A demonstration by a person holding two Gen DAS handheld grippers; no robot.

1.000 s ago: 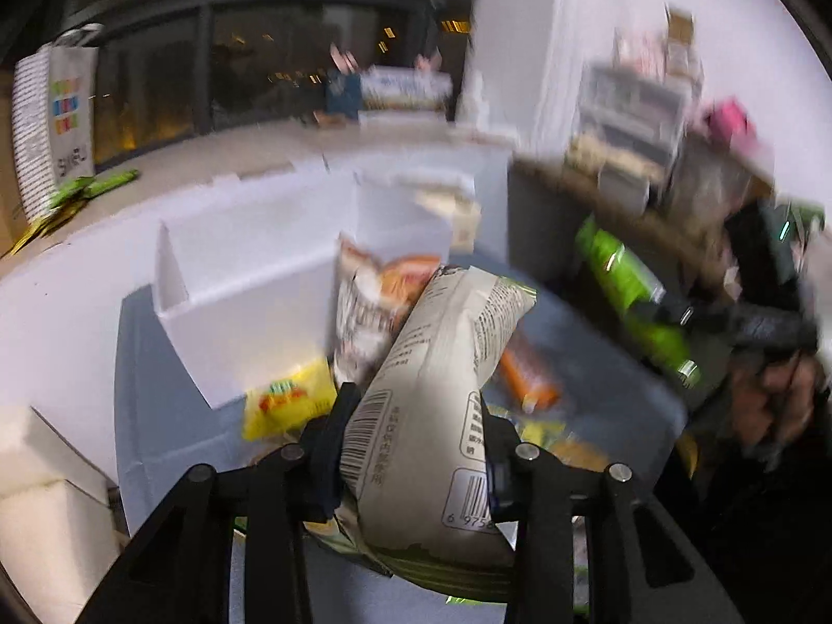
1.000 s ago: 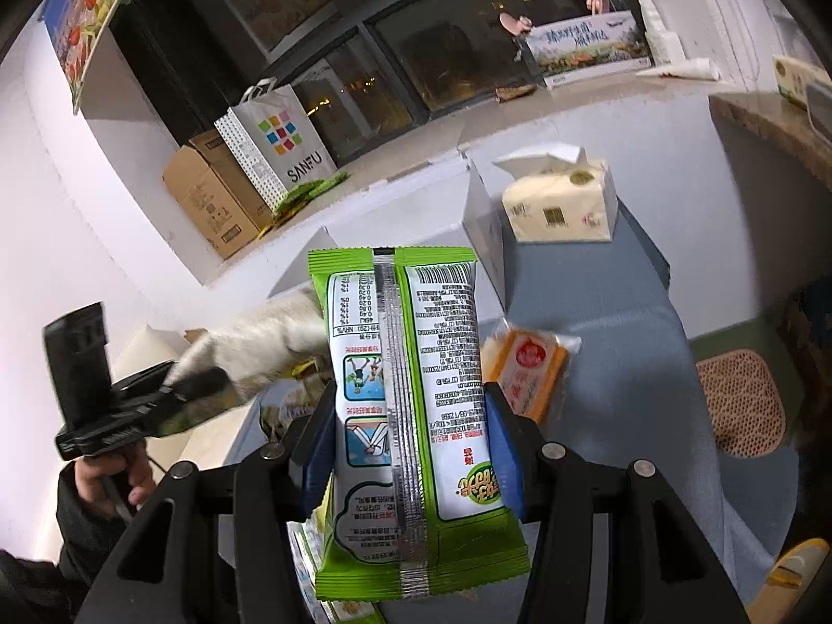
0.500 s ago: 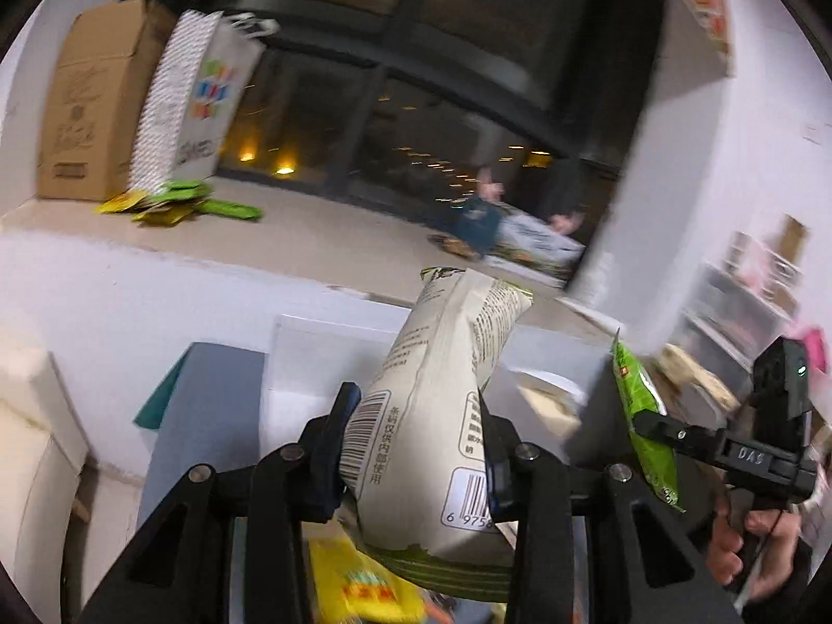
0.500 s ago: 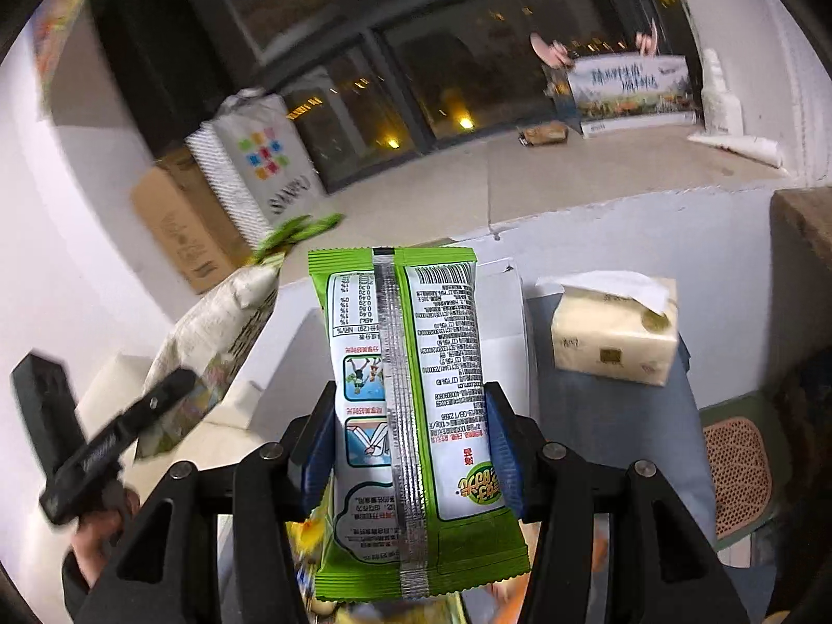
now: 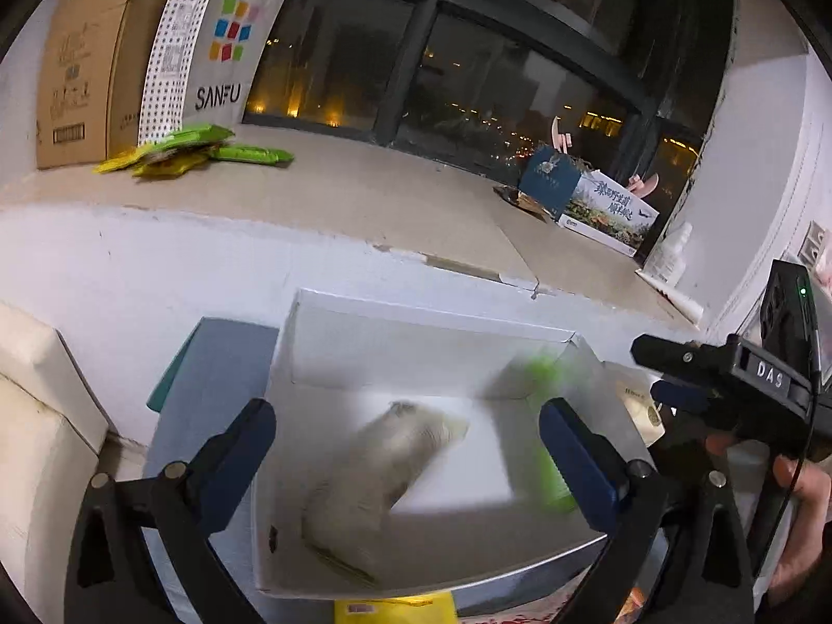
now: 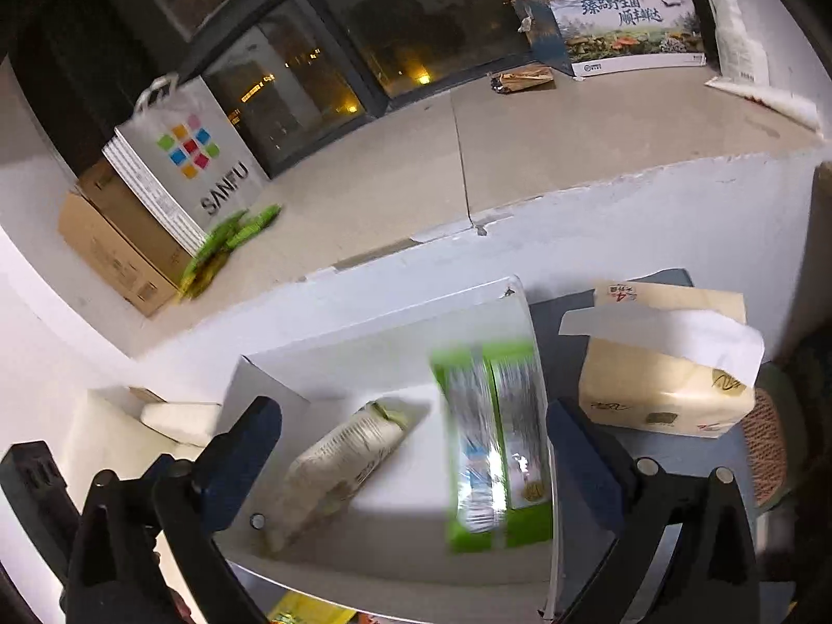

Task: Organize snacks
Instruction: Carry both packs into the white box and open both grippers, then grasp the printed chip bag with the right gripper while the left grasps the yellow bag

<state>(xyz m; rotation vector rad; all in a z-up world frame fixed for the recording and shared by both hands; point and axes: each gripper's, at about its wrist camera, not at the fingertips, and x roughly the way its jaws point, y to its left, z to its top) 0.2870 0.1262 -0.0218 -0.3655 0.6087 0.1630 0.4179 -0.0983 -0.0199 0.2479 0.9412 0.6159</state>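
Two snack bags sit inside the white box [image 5: 431,322], and both look blurry. The beige bag [image 5: 374,478] is on the box floor, below and between the wide-apart fingers of the left gripper [image 5: 411,447]. That gripper is spread open and holds nothing. The green bag [image 5: 551,442] is by the right wall of the box, standing up on its end, just beside the left gripper's right finger.

From the right wrist, the right gripper [image 6: 411,447] is spread open too, with nothing between its fingers. The green bag [image 6: 494,447] is below it, close to its right finger, against the right wall of the white box [image 6: 395,322]. The beige bag [image 6: 338,463] lies tilted in the middle of the box, closer to the left finger.

Only the right wrist view shows the tissue pack [image 6: 665,364]. It sits on the blue cloth [image 6: 671,468] just to the right of the box, with a white tissue sticking out on top. The writing on the back of the green bag shows here as well.

Only the left wrist view shows the other gripper from the side. A hand [image 5: 801,489] holds it at the right edge. A yellow bag [image 5: 395,611] peeks out below the front of the box. Both views show the white shopping bag [image 5: 218,41], the brown box [image 5: 78,57] and some green packets [image 5: 187,151] up on the window ledge.
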